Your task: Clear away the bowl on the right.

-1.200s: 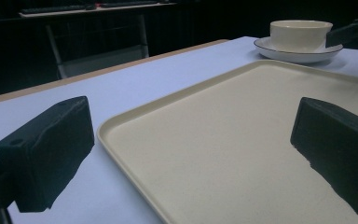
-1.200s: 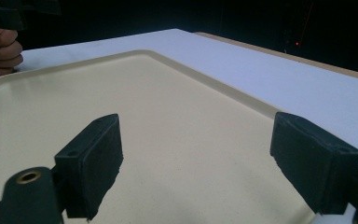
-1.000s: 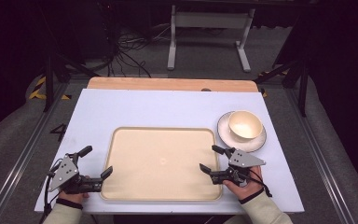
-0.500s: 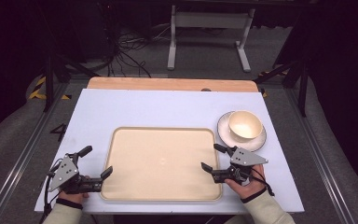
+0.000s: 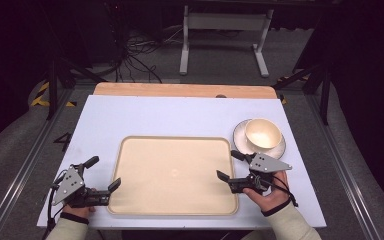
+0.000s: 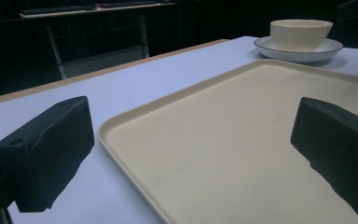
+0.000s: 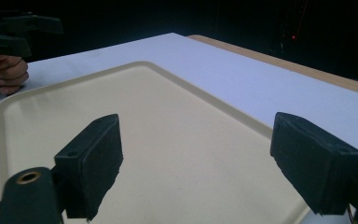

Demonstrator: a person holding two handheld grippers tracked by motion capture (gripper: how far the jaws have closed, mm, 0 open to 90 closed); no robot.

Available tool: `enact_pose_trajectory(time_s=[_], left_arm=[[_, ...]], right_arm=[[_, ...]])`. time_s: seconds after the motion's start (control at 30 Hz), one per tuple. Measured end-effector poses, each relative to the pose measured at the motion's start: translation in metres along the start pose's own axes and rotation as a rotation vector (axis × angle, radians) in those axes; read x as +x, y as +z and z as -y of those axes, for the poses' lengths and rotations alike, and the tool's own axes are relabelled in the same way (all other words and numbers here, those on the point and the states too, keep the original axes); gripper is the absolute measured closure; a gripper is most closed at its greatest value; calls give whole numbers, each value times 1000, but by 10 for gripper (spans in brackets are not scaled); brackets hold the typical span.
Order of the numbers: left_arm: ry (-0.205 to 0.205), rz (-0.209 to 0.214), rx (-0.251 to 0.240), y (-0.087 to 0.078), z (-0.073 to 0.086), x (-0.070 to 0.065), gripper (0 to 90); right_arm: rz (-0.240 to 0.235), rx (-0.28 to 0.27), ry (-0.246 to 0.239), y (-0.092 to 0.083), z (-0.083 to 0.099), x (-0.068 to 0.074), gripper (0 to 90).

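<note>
Flanking the tray [image 5: 172, 175], both grippers [image 5: 104, 174] [image 5: 230, 165] spread; bowl [image 6: 300, 33] on saucer [image 6: 298, 47] in left gripper view.

right gripper [image 5: 229, 166] shifted slightly rightward off the tray's [image 5: 172, 207] inner area, toward the saucer [image 5: 279, 149]

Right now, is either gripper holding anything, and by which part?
Nothing is held. The left gripper and right gripper are both open at the tray, its rim between their jaws but not clamped.
</note>
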State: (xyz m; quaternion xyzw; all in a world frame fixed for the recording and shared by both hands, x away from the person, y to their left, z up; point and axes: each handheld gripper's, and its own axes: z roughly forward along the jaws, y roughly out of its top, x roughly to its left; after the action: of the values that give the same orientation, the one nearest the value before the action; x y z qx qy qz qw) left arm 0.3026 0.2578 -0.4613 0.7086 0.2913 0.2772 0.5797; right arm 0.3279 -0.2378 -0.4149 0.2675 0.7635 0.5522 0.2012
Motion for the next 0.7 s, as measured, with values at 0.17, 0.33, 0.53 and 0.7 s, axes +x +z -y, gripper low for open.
enact_pose_trajectory(time_s=[0.17,0.33,0.53,0.7], left_arm=[[1,0,0,0,0,0,2],[2,1,0,0,0,0,2],[0,-3,1,0,0,0,2],[2,-1,4,0,0,0,2]], right_arm=[[-5,-3,-4,-3,-8,3,169],[-8,-5,-13,-5,-12,5,169],[-12,56,-11,-3,-19,2,179],[-5,132,-10,-1,-28,-2,191]])
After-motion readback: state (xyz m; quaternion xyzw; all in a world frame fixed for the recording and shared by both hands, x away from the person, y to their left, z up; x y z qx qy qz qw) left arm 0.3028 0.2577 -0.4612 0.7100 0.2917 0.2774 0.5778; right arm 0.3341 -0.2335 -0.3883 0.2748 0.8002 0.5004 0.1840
